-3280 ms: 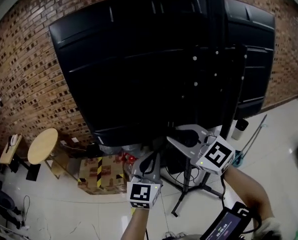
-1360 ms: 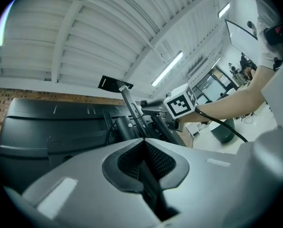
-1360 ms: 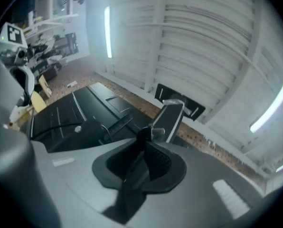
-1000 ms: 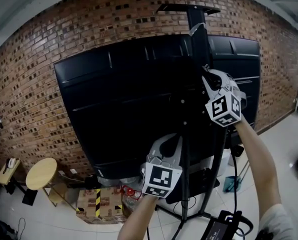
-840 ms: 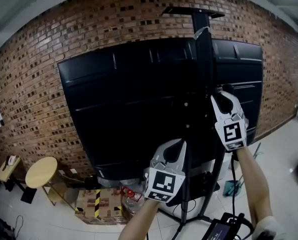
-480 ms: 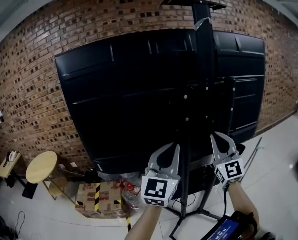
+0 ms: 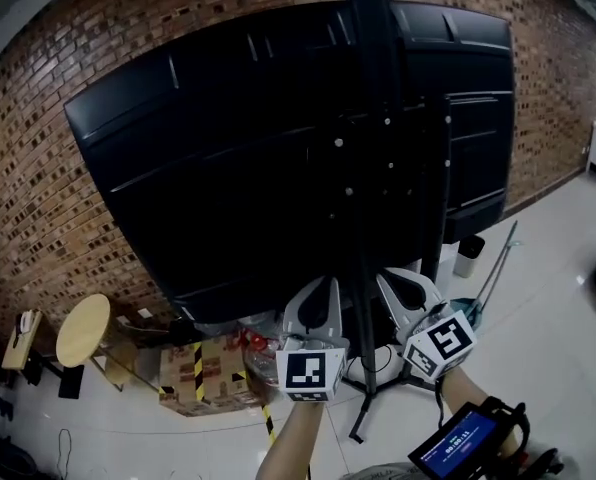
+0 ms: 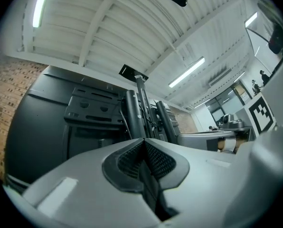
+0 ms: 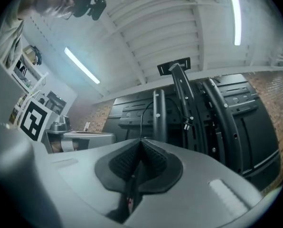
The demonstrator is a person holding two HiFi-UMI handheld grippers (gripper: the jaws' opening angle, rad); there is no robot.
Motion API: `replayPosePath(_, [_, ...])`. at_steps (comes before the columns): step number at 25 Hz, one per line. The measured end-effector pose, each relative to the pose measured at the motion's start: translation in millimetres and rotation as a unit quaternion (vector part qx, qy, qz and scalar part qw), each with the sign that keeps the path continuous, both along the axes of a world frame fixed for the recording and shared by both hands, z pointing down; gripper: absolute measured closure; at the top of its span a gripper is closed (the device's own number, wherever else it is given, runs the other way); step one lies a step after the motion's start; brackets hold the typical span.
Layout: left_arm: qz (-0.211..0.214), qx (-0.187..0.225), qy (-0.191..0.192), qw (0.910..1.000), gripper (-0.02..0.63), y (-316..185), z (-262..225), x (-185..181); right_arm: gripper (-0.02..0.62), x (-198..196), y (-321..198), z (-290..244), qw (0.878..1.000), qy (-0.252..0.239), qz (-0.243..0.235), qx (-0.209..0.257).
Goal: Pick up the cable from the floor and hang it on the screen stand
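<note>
The back of a large black screen (image 7: 258, 168) fills the head view, carried on a black stand post (image 7: 363, 118). In the right gripper view a thin black cable (image 9: 142, 113) loops down in front of the stand's uprights (image 9: 182, 94). Where its lower end goes I cannot tell. My right gripper (image 7: 403, 280) (image 9: 141, 140) is low, right of the post, shut, with nothing seen between its pads. My left gripper (image 7: 318, 286) (image 8: 144, 140) hangs just left of the post (image 8: 142, 103), also shut and empty. Both point up at the screen's back.
The stand's legs (image 7: 363, 418) spread on the shiny floor below the grippers. A round wooden stool (image 7: 83, 328) and a taped cardboard box (image 7: 203, 368) stand at the lower left by the brick wall (image 7: 38, 168). A white bin (image 7: 468, 253) and a leaning stick (image 7: 493, 268) are on the right.
My right gripper has come down from high on the stand post to beside the left gripper, and its jaws have shut. The left gripper has barely moved.
</note>
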State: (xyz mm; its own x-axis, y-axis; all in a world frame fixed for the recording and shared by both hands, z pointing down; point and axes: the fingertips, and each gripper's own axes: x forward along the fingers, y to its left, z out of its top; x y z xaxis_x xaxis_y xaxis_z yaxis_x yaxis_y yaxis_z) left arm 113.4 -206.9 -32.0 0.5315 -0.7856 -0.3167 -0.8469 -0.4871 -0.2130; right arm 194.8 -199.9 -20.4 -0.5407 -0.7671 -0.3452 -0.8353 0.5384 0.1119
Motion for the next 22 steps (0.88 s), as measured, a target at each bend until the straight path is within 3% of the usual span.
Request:
replayPosePath(9, [0.002,-0.074,0.017,0.9971,0.586,22,65,-5,0.595,-26,16,42,0.998,0.021,-0.009,-0.053])
replayPosePath(22, [-0.031,-0.108,0.013,0.9935,0.586,47,115,-31,0.595,-45,36,118,0.992,0.074,0.003,-0.1])
